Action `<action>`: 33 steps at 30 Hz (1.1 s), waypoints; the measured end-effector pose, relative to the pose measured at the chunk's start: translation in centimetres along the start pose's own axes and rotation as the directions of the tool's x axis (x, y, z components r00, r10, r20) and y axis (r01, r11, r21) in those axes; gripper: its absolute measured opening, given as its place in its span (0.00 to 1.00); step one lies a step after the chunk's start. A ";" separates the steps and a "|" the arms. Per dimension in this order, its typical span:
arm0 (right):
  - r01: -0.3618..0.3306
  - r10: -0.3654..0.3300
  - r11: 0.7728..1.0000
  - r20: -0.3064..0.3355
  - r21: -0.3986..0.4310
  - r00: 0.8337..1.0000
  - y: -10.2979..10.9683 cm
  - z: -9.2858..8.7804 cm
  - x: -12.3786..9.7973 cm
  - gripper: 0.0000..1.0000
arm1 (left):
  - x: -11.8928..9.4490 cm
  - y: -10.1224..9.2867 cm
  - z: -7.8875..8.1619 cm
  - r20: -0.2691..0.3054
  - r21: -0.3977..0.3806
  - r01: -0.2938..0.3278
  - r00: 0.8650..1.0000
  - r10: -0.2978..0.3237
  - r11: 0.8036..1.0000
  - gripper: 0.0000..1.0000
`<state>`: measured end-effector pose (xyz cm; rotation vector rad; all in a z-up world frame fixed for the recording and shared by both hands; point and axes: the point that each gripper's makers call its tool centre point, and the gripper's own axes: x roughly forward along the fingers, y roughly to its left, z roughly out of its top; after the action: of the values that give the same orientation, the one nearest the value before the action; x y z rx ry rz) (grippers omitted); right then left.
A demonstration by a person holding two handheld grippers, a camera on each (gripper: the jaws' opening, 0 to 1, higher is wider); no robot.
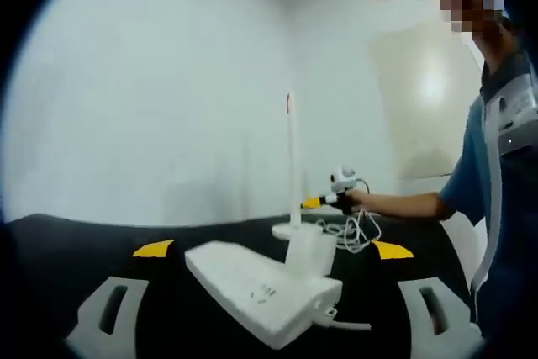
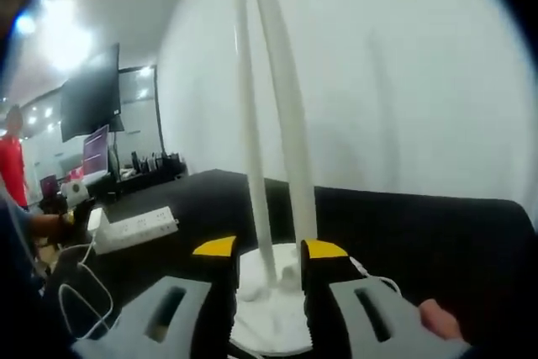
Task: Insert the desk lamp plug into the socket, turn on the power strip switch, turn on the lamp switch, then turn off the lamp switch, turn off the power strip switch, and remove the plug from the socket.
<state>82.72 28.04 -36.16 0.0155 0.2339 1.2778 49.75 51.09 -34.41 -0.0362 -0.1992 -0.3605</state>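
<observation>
Your right gripper (image 2: pixel 267 279) sits lowest and nearest, its jaws drawn close together over the round base (image 2: pixel 269 313) of the lamp, with the lamp's stem (image 2: pixel 290 124) rising straight up just beyond the yellow tips. Whether they pinch anything I cannot tell; they look nearly shut with only the stem's foot between them. The lamp switch is probably on that base, so this hand is the nearer one for it.

Your left gripper (image 1: pixel 273 250) has its jaws spread wide, holding nothing. Between them, on the black table (image 1: pixel 84 245), lies the white power strip (image 1: pixel 261 287), its long axis running diagonally away from near right toward far left, with a white plug block (image 1: pixel 307 251) standing on its far end. So the strip falls to your left hand.

Beyond the strip the cord (image 1: pixel 357 231) lies in loose loops beside the lamp.
</observation>
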 end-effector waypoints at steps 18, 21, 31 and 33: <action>-0.021 0.020 0.999 0.009 0.047 1.000 0.4 -0.2 0.2 0.29 | 0.8 -1.0 -3.7 -0.300 0.148 0.052 0.954 -0.006 0.988 0.89; -0.032 0.031 0.998 0.012 0.060 0.999 -0.1 -0.2 0.3 0.28 | 0.6 -1.0 -4.1 -0.333 0.171 0.067 0.943 -0.006 0.983 0.89; -0.060 0.060 0.997 0.011 0.053 0.998 0.5 0.1 1.5 0.26 | 0.5 -0.9 -3.9 -0.348 0.164 0.050 0.937 0.010 0.985 0.89; -0.063 0.062 0.997 0.010 0.053 0.998 0.7 0.1 1.7 0.25 | 0.5 -0.9 -3.8 -0.343 0.169 0.045 0.939 0.015 0.985 0.89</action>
<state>82.57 29.87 -36.30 0.0736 0.2619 1.3332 50.63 49.83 -38.07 0.2010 0.1165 -0.3577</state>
